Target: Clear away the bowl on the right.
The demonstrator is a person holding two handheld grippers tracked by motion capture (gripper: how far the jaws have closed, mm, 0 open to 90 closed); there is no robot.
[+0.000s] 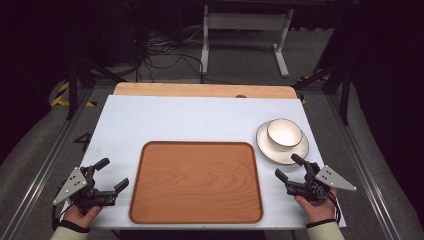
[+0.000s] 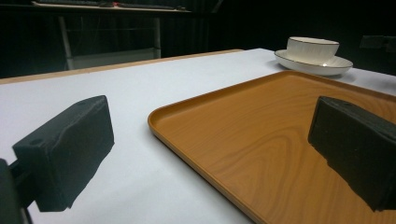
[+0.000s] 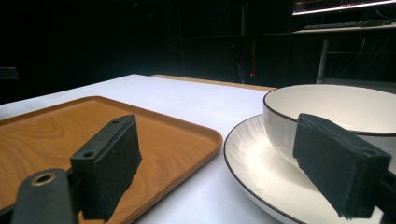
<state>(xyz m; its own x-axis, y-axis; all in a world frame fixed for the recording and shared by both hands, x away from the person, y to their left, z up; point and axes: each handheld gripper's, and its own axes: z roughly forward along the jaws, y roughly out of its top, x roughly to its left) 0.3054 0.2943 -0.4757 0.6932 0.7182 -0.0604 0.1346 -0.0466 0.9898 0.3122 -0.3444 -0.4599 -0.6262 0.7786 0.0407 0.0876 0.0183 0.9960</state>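
L gripper: jaws wide, holding nothing, left of tray.
R gripper: jaws wide, holding nothing, near plate.
Bowl: sits on plate.

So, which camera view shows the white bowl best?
The right gripper view: the white bowl is close, and its dark rim and its seat on the plate are clear, though a jaw covers part. The high view shows its empty inside from above; the left gripper view shows it small and far.

Bare tray between both tools; bowl on plate blocks the right tool ahead.
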